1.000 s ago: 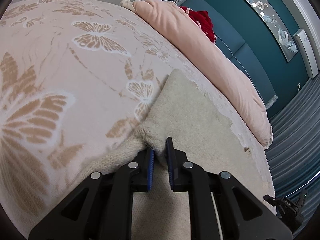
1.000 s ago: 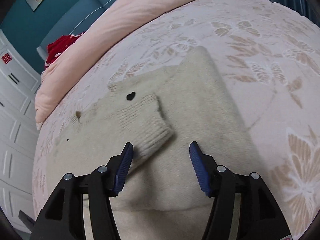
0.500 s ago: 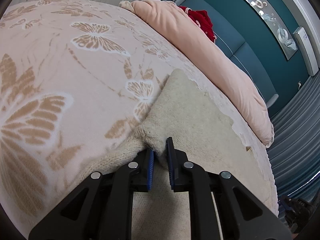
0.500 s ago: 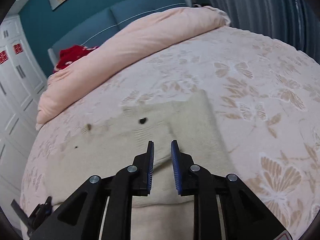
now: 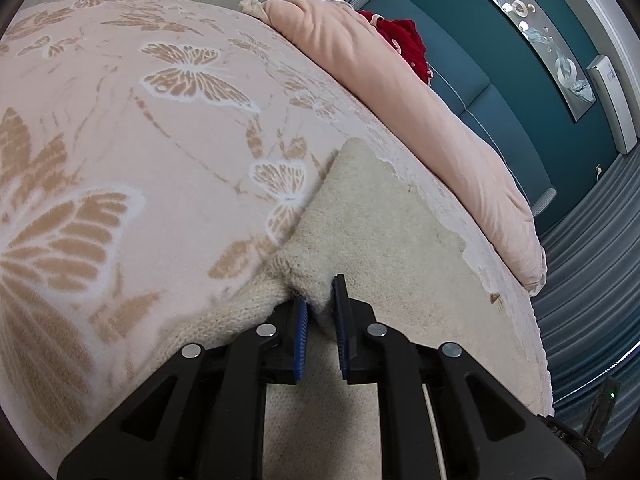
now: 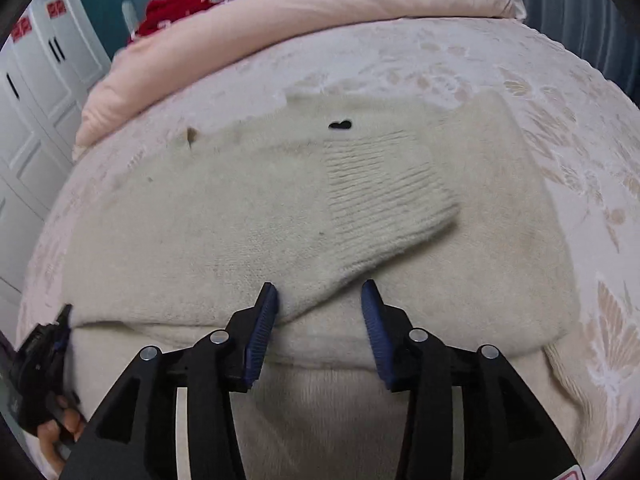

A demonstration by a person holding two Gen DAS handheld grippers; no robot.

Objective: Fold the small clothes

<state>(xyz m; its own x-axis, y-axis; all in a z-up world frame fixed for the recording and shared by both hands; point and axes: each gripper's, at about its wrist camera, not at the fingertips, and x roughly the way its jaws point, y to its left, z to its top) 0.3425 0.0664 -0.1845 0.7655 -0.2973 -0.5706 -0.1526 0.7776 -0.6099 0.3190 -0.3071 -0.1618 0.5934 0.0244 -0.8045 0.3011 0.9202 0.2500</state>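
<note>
**Cream sweater spread on the bed, one edge pinched**

A cream knit sweater (image 6: 224, 216) lies flat on a bed covered by a pink blanket (image 5: 120, 128) patterned with tan butterflies. One sleeve (image 6: 380, 200) is folded across the body of the sweater, its ribbed cuff pointing toward the right of the right wrist view.

The left gripper (image 5: 320, 320) has its blue-padded fingers (image 5: 301, 328) drawn close together, pinching a bunched fold at the sweater's edge, where the knit meets the blanket.

The right gripper (image 6: 318, 320) hovers just over the folded sleeve. Its fingers (image 6: 262, 324) are spread and have just been opening; the sleeve's lower edge lies between them, but the pads do not press on it.

A rolled pink duvet (image 6: 280, 12) lies along the head of the bed, with something red (image 6: 172, 12) behind it. At the lower left of the right wrist view, a hand (image 6: 60, 432) grips the other tool.
</note>
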